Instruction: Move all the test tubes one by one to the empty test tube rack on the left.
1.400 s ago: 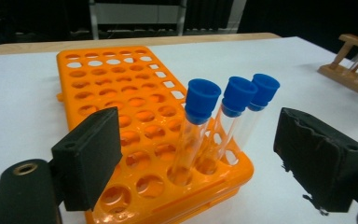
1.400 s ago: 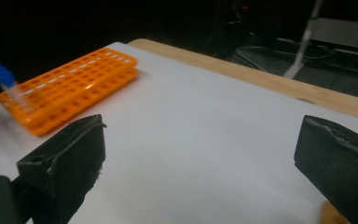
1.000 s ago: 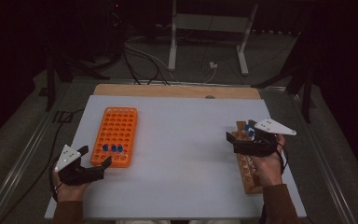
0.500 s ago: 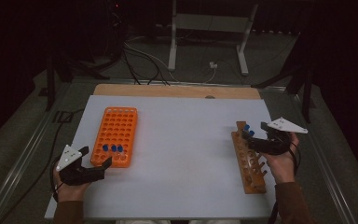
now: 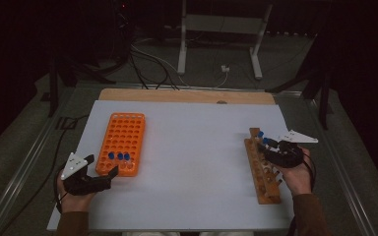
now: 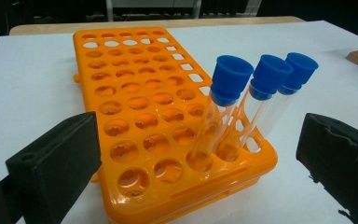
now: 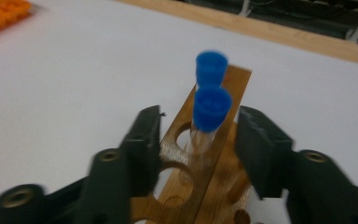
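Landmark: we take the wooden rack point(image 5: 261, 164) as our reference; it lies on the right part of the white table top point(image 5: 192, 147), long axis running away from the person.

Right gripper: the right gripper point(image 7: 199, 140) hangs over the far end of the wooden rack, held in the person's right hand point(image 5: 295, 174). Its jaws have just been closing; in the right gripper view we see them at a narrow gap, one on each side of the near tube point(image 7: 208, 116), and we see a gap left between each pad and the glass.

Near tube: a clear tube with a blue cap, standing upright in a hole of the wooden rack.

Far tube: a second blue-capped tube point(image 7: 211, 67) stands in the same rack, just beyond the near tube.

Orange rack: the orange rack point(image 5: 122, 143) lies well to the left of the wooden rack, across the bare table top.

Three tubes: three blue-capped tubes point(image 6: 249, 100) stand side by side in the orange rack, in its nearest rows, leaning slightly.

Left gripper: the left gripper point(image 6: 200, 154) rests far to the left of the wooden rack, just before the near edge of the orange rack. Its jaws stand wide, with nothing between the pads.

Writing: we can read no brand, label or lettering on either rack, the tubes or the grippers.
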### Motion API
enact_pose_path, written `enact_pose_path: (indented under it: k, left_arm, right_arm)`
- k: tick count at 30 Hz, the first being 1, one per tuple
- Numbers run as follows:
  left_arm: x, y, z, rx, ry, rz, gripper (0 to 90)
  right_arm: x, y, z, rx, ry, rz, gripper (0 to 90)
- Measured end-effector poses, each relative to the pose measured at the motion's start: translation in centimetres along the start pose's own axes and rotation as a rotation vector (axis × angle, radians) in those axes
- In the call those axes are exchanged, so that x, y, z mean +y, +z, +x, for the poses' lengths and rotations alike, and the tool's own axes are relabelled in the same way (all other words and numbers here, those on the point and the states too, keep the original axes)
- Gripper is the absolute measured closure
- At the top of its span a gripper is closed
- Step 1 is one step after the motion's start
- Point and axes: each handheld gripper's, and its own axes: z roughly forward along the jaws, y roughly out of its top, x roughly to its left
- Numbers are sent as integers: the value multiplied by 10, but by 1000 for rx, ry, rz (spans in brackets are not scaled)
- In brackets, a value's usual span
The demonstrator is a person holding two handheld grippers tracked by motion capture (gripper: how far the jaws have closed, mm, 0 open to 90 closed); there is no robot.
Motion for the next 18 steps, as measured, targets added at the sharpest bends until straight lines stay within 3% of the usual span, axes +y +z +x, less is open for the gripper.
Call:
enact_pose_path:
  k: [1,4,18]
  left_arm:
    - [0,0,0,0,-1,0,6]
    - [0,0,0,0,0,0,7]
    - [-1,2,-1,-4,3,9,7]
  right_arm:
    - [-2,2,0,0,-2,1,652]
    - [-3,2,0,-2,-9,-7,728]
    - [0,7,4,-15,-31,-11,764]
